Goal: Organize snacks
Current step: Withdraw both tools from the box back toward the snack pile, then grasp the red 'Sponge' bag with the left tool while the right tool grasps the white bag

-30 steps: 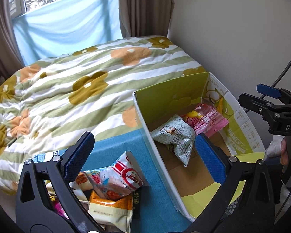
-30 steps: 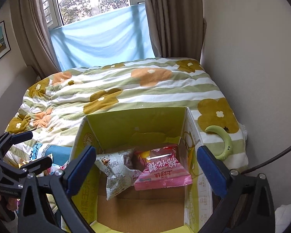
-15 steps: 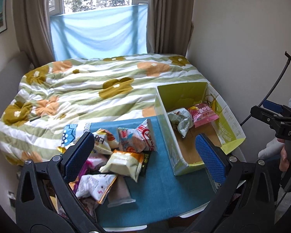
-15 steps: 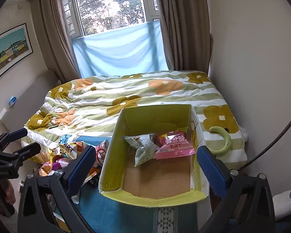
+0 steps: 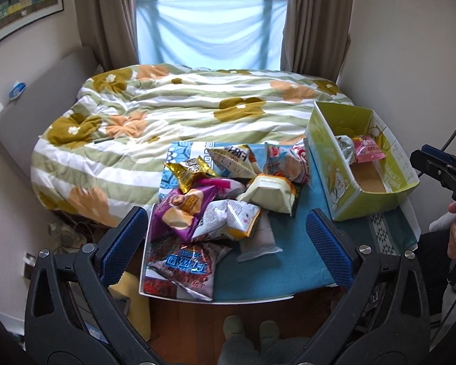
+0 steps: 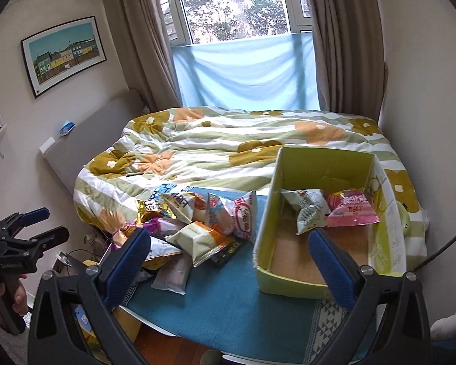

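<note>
Bed (image 5: 173,112) with floral duvet fills the background, its foot meeting the worktop (image 5: 273,270), whose blue cloth lies bare along the near edge. Green box (image 5: 334,176) at the worktop's right, long axis running away from the viewer, holds a grey packet (image 6: 307,210) and a pink packet (image 6: 351,211) at its far end. Snack pile (image 5: 222,197) lies left of the box. Left tool (image 5: 225,240) and right tool (image 6: 228,258) both gape, empty; both views are wider than a second ago.

Soft daylight from window (image 6: 234,3), overexposed glare, fisheye-warped edges
</note>
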The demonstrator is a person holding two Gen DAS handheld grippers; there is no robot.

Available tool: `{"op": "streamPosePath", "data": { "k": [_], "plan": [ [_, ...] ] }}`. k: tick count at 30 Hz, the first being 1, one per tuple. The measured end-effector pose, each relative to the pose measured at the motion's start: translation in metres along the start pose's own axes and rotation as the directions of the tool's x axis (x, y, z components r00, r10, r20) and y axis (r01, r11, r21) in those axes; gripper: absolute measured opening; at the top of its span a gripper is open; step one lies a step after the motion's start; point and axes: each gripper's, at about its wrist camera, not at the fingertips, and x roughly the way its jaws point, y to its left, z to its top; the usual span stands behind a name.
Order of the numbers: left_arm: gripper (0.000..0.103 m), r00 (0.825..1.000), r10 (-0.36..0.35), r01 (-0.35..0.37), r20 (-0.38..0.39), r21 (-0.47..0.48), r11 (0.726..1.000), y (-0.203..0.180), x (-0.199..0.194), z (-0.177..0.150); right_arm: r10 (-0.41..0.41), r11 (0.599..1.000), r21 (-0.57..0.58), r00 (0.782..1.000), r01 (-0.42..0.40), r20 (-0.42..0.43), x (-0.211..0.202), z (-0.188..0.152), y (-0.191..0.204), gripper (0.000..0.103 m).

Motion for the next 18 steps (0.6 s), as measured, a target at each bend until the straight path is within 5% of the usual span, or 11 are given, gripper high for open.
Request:
{"op": "streamPosePath", "data": {
  "k": [8,18],
  "plan": [
    [0.103,0.993,-0.041,0.047,-0.11,0.05,0.998,0.047,0.048,-0.041,0.072,0.997,-0.033,0.996,-0.074,-0.046,0.056,-0.017,0.058,0.103],
    [0.103,0.962,-0.118,0.143,-0.248,0.087,0.986,0.066,0.122,-0.08,0.122,0.975,-0.165,0.979,-0.149,-0.161,0.134,-0.039,0.108,0.103]
  ]
}}
